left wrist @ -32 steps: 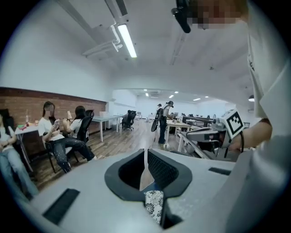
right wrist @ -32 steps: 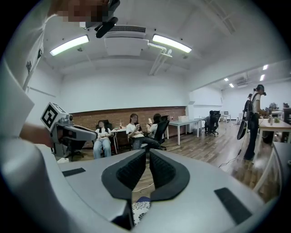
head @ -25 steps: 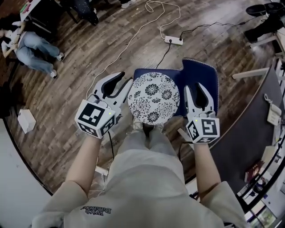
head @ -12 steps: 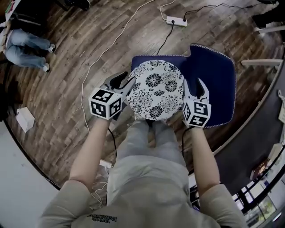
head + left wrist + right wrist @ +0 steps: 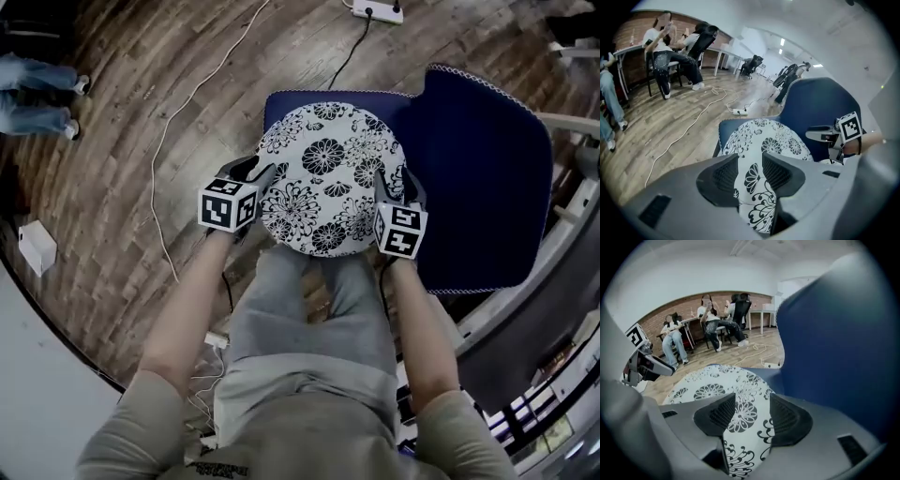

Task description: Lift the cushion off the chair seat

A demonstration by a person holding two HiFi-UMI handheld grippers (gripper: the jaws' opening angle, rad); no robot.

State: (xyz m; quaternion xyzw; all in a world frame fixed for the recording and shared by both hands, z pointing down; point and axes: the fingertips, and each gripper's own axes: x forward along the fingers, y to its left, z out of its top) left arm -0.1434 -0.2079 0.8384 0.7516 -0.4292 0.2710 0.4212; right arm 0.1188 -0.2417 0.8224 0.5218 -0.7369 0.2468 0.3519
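We are reaching in to grasp, left gripper [image 5: 255, 169] and right gripper [image 5: 394, 184] straddling, at nine and three o'clock, the round white black-flowered fabric cushion [image 5: 328, 178] lying on the navy padded chair seat [image 5: 281, 103], jaws having just been opening and not yet clamping, so the next move is probably calling for an even pinch.

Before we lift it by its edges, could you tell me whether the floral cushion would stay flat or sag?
The cushion has a rounded, puffy edge, so it probably sags when lifted. Thin and fabric-covered, it is likely light. Lying flat, it shouldn't roll.
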